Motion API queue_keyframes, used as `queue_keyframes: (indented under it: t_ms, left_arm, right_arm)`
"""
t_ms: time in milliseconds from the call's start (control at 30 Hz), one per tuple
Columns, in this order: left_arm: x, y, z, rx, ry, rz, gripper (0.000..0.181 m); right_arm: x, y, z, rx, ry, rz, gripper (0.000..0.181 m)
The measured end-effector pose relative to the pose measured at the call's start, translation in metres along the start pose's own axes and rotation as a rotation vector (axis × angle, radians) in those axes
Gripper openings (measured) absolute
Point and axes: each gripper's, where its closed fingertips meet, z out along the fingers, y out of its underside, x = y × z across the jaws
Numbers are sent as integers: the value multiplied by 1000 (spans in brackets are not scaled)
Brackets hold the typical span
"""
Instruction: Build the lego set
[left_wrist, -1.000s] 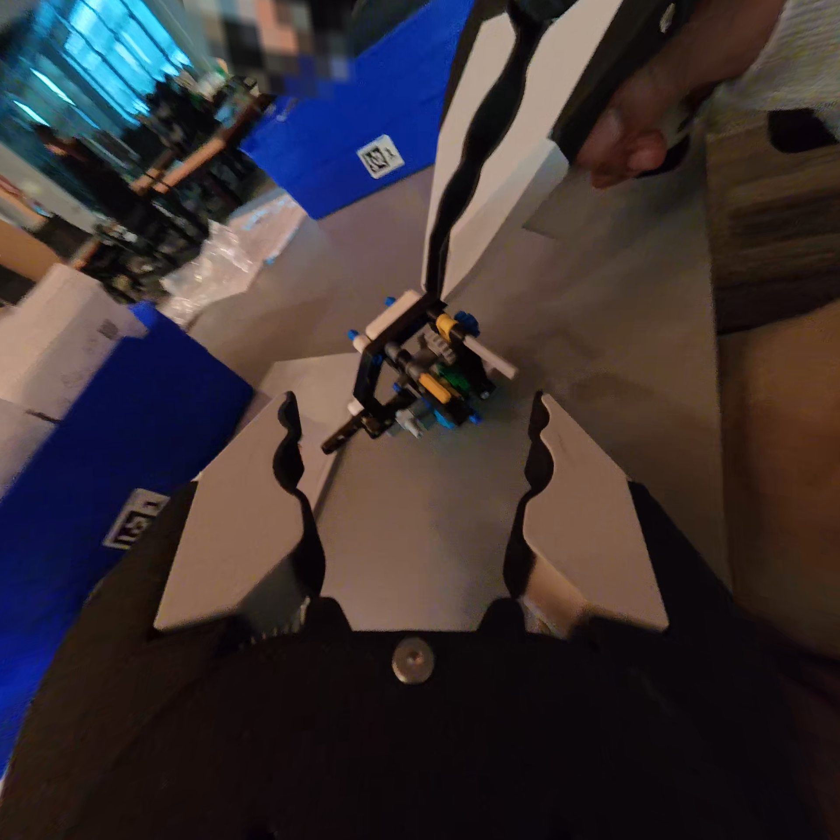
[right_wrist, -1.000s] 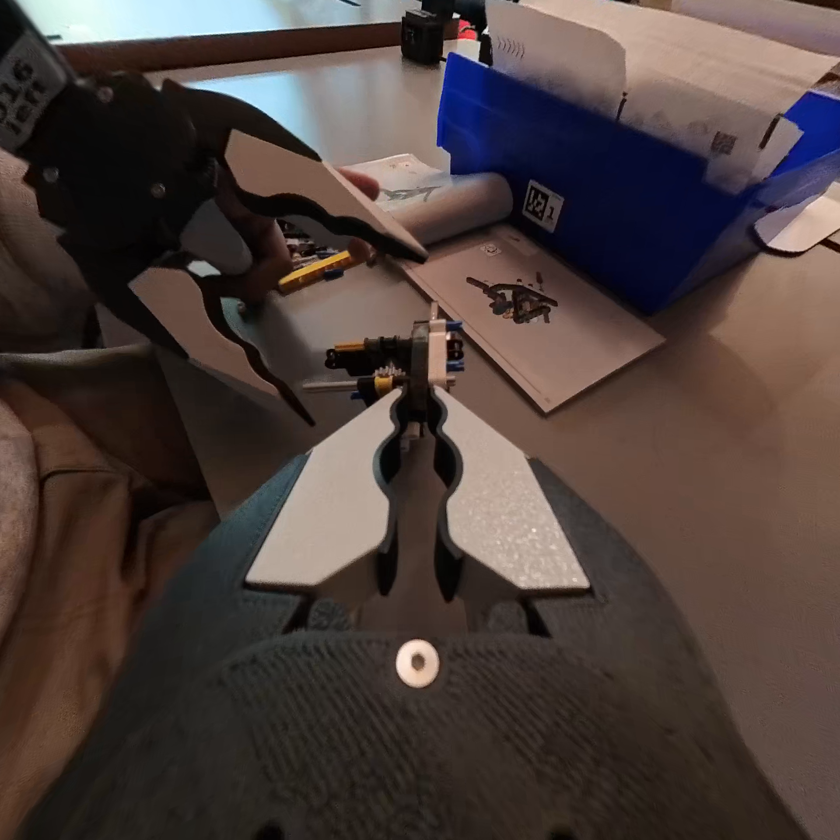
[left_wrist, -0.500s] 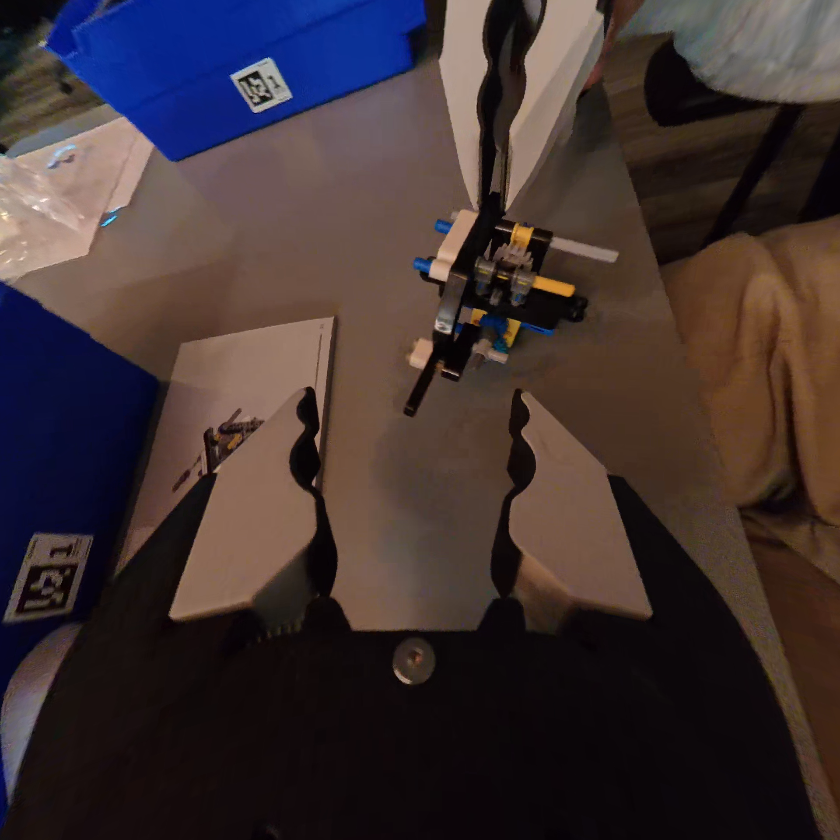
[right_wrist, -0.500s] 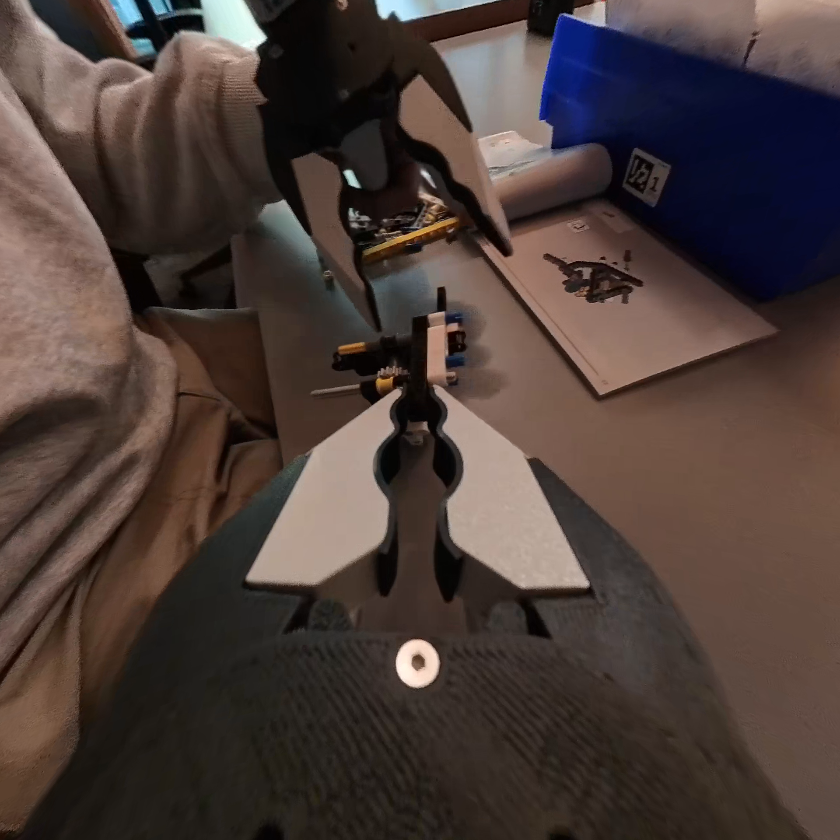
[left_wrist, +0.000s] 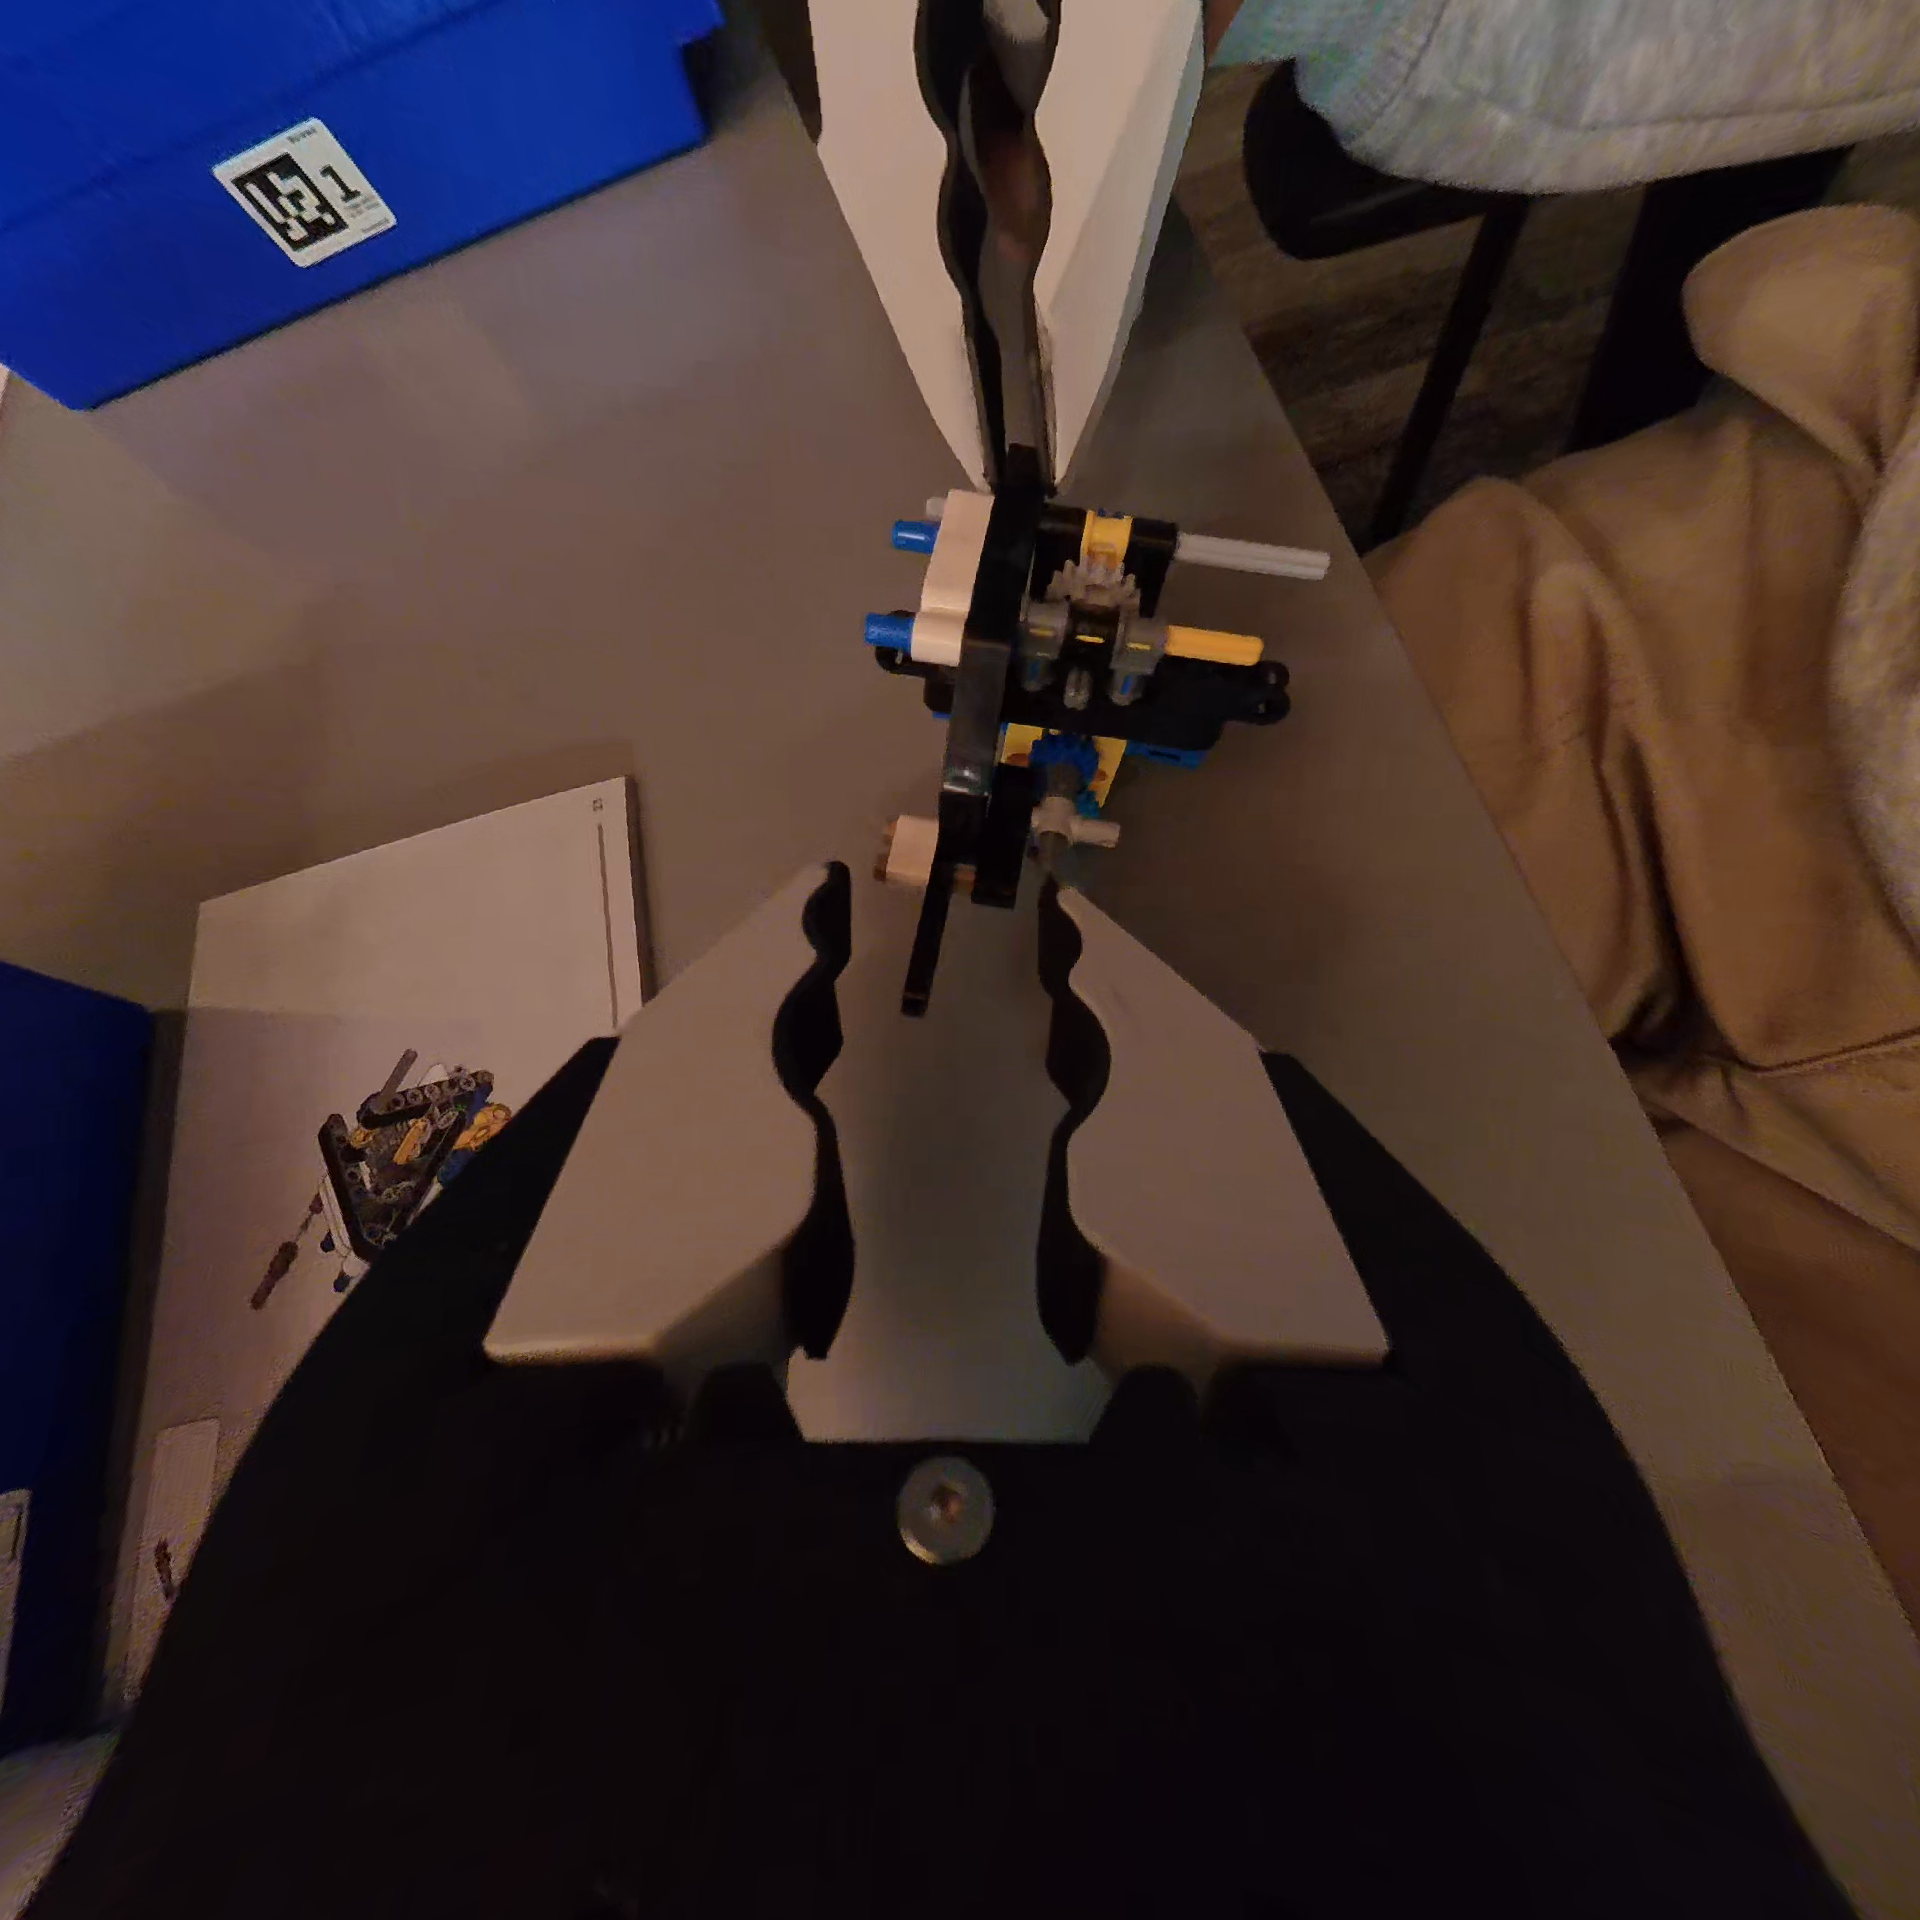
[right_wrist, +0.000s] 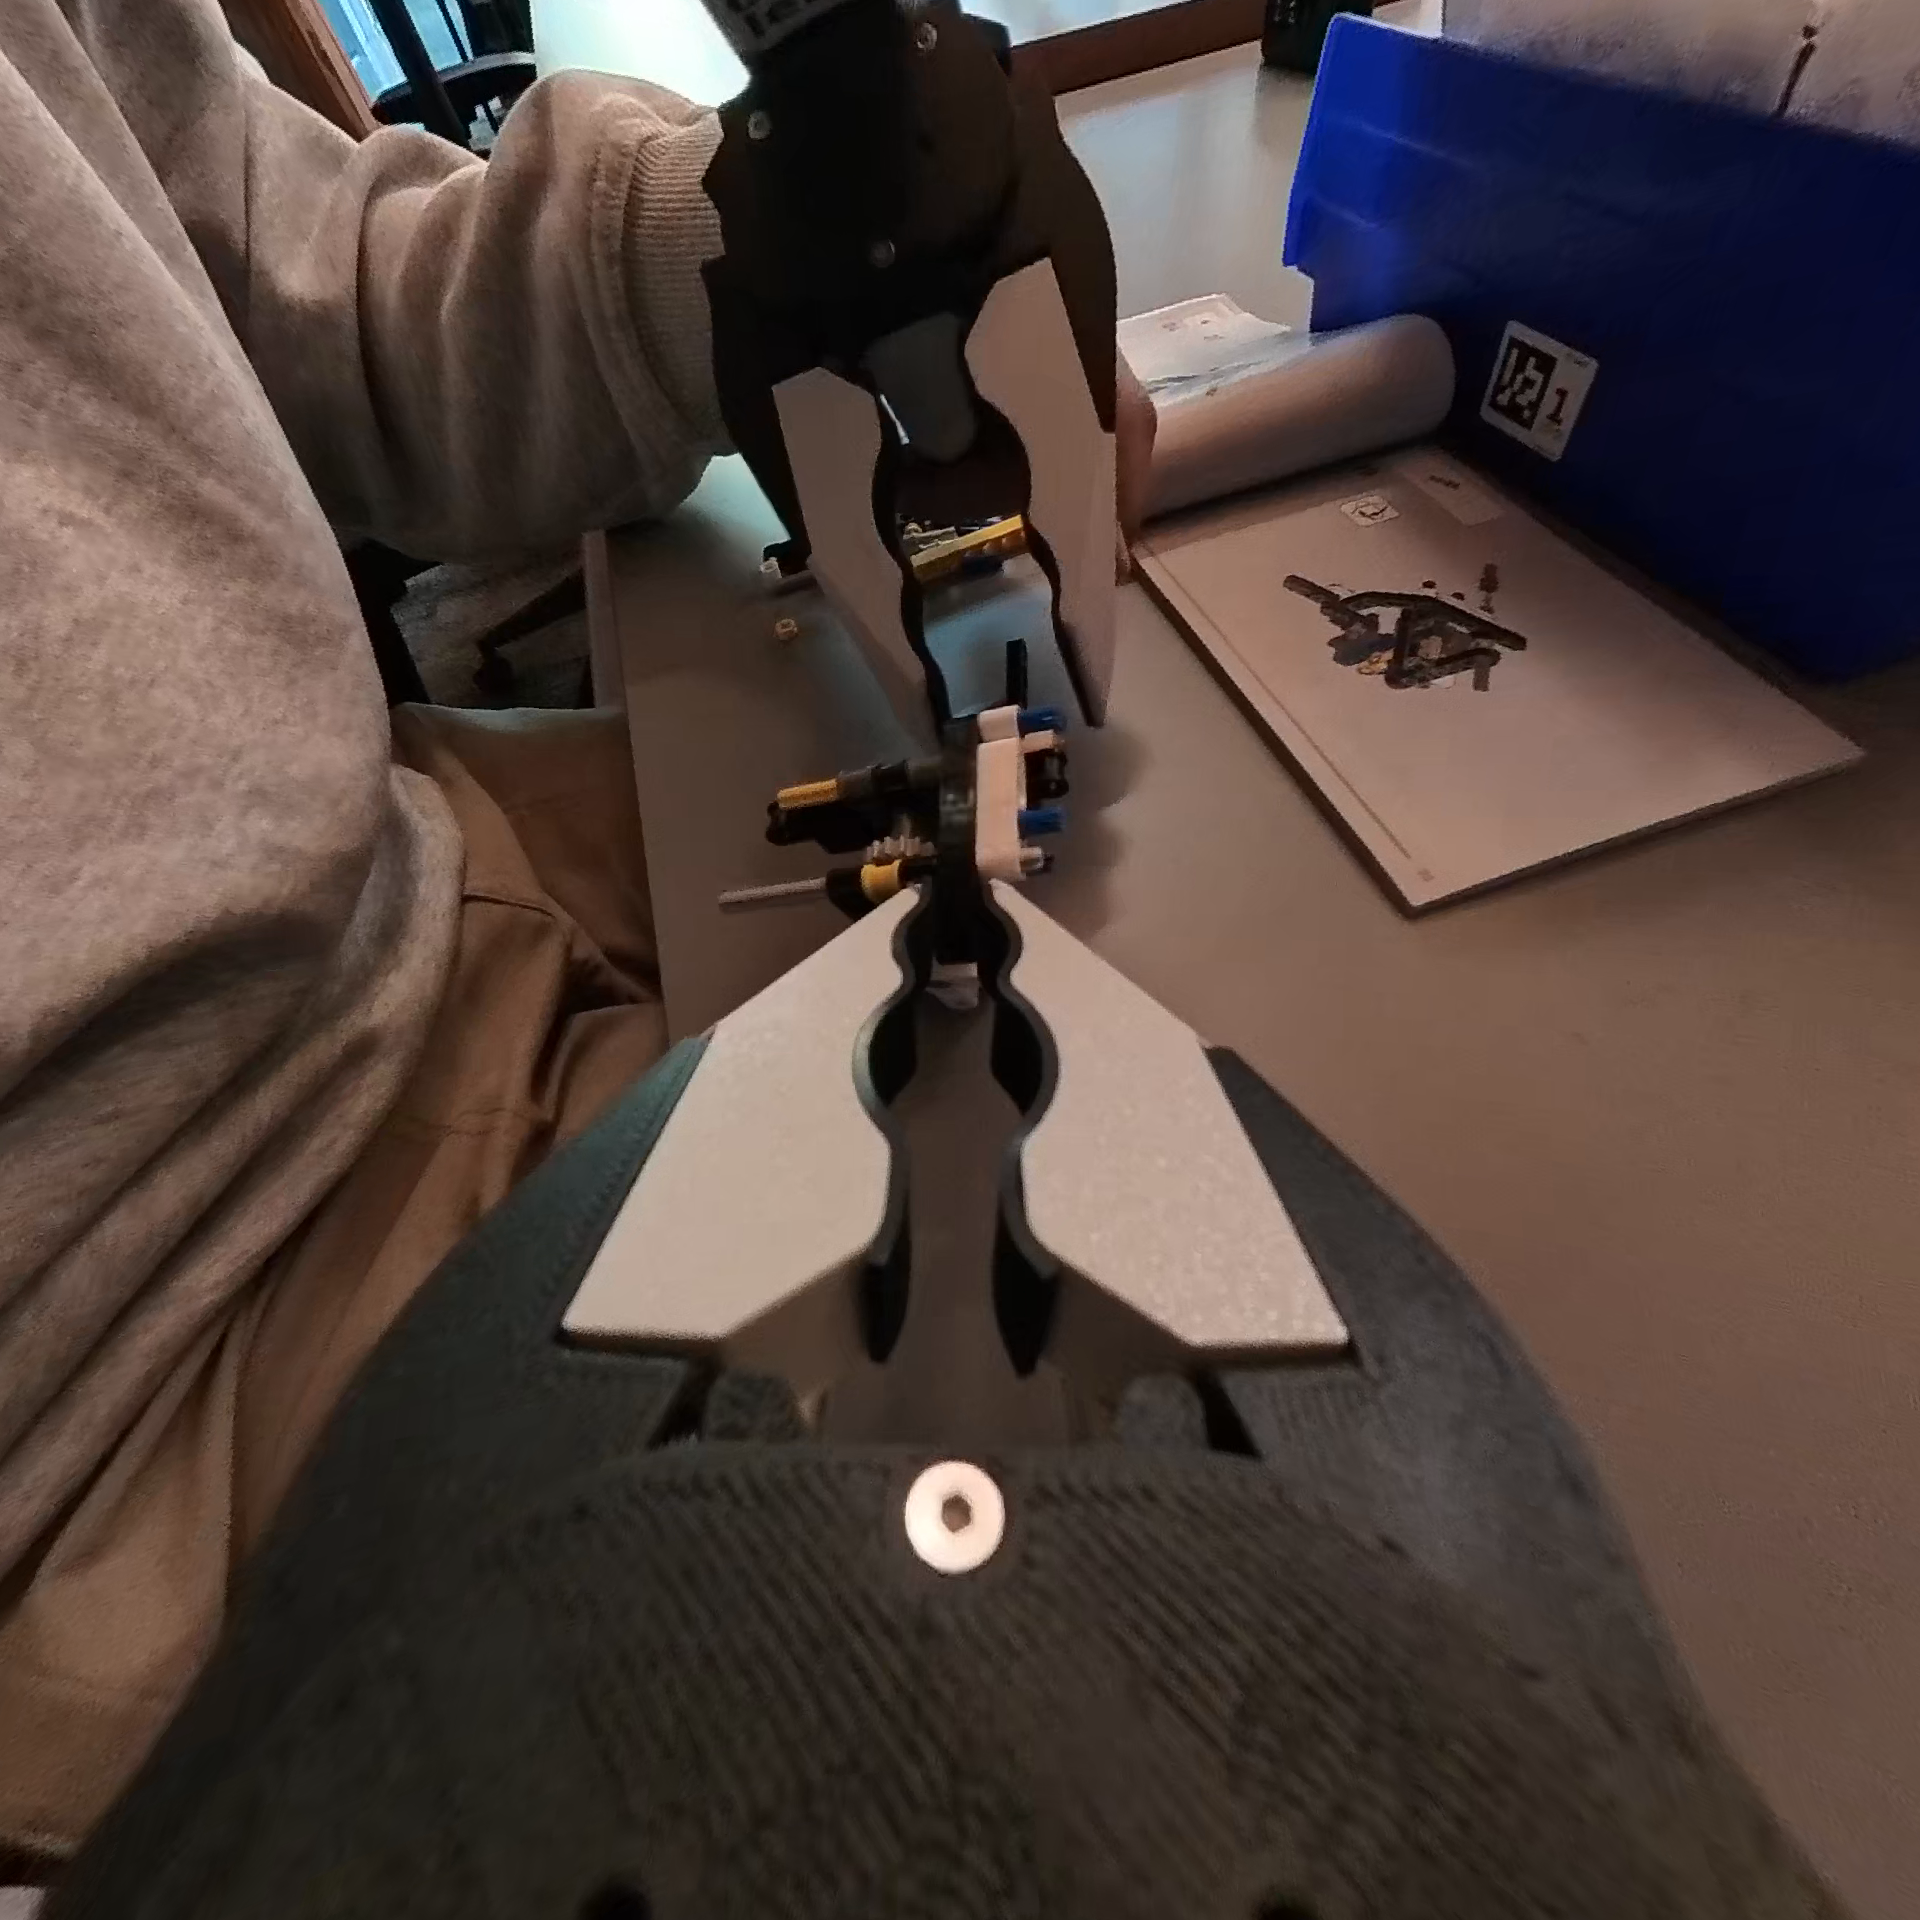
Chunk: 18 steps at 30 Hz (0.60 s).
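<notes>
A small lego assembly (left_wrist: 1049, 665) of black beams, white blocks, blue pins, yellow and grey axles and gears hangs above the grey table (left_wrist: 499, 540). My right gripper (right_wrist: 951, 920) is shut on the assembly's (right_wrist: 961, 800) black frame; in the left wrist view it (left_wrist: 1013, 462) comes in from the top. My left gripper (left_wrist: 940, 894) is open, its tips on either side of the assembly's near end, where a thin black beam (left_wrist: 925, 956) sticks out between them without touching. It shows in the right wrist view (right_wrist: 1013, 712) just beyond the assembly.
An open instruction booklet (right_wrist: 1455, 665) lies on the table, also in the left wrist view (left_wrist: 416, 987). Blue bins (left_wrist: 312, 156) (right_wrist: 1662, 260) stand behind it, with a rolled sheet (right_wrist: 1299, 416). Loose pieces (right_wrist: 956, 551) lie past the left gripper. The person's lap (left_wrist: 1662, 727) is at the table edge. My right fingertips sit around 7 cm from my left ones.
My left gripper has moved in to the assembly and its fingers have narrowed around the near end. The right gripper still holds the assembly, now turned more upright in view.
</notes>
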Motion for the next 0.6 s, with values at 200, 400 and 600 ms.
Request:
queue_keyframes:
  t_ms: [200,400,600]
  left_arm:
    - [3,-1,-2,5,32,-1,25]
    - [3,0,-3,2,30,16,25]
    - [3,-1,-3,6,11,36,25]
  right_arm:
    - [-2,0,1,-9,-12,1,6]
    - [-2,0,1,-10,-14,5,6]
    - [-2,1,1,-14,-10,4,6]
